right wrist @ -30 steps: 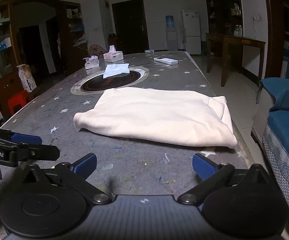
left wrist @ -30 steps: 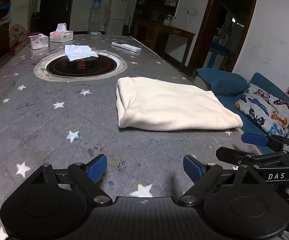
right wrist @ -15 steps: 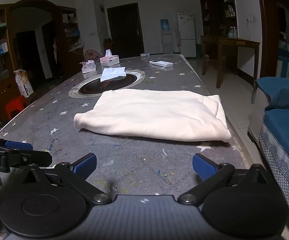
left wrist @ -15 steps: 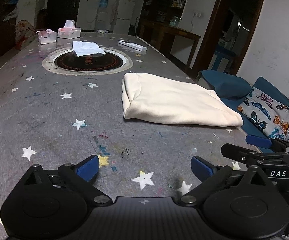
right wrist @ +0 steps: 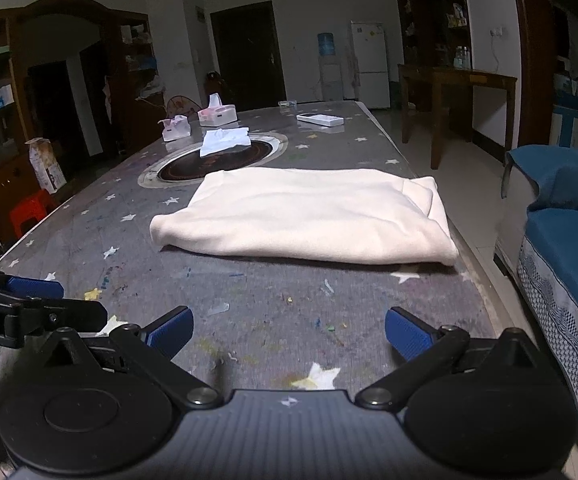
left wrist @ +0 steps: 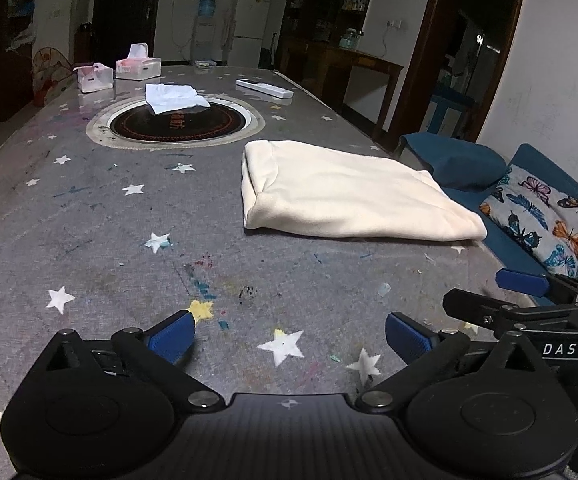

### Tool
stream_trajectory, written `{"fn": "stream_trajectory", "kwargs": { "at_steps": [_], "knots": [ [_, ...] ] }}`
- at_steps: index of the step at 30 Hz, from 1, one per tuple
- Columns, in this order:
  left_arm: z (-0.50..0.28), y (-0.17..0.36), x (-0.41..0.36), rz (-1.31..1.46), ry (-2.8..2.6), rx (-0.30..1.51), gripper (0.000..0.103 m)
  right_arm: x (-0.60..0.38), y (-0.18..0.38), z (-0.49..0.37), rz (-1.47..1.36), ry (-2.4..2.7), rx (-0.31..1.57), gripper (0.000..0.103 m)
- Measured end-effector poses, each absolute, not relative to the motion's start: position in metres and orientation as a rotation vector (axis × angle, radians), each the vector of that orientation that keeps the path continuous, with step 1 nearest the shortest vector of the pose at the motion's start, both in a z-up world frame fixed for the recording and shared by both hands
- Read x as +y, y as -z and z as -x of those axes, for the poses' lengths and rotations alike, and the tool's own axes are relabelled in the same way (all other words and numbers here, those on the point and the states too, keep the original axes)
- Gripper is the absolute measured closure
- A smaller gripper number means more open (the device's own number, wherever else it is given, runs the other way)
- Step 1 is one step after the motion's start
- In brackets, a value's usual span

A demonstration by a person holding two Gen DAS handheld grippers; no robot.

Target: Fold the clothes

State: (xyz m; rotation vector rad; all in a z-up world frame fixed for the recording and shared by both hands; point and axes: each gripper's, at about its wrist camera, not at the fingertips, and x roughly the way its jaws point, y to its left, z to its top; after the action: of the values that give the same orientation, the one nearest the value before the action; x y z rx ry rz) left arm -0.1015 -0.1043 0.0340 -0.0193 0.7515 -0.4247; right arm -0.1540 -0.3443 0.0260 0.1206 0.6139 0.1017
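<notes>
Left tongs [left wrist: 289, 332] just opened wider, empty; garment [left wrist: 345, 196] underside hidden.

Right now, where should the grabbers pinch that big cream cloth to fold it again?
Probably its two near corners. The cream cloth lies flat and folded with its long edge facing both grippers, so come low from the near side. The left gripper suits the rounded corner, the right gripper the one by the table edge. Both are open with nothing between the jaws.
</notes>
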Motion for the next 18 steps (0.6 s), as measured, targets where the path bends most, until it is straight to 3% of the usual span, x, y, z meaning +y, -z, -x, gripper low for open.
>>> {"fn": "stream_trajectory", "kwargs": {
  "at_steps": [18],
  "knots": [
    [0.1078,-0.0286,-0.1057,0.001,0.413,0.760,0.000,-0.3397,-0.0213,0.1623,-0.110,-0.053,0.626,0.000]
  ]
}}
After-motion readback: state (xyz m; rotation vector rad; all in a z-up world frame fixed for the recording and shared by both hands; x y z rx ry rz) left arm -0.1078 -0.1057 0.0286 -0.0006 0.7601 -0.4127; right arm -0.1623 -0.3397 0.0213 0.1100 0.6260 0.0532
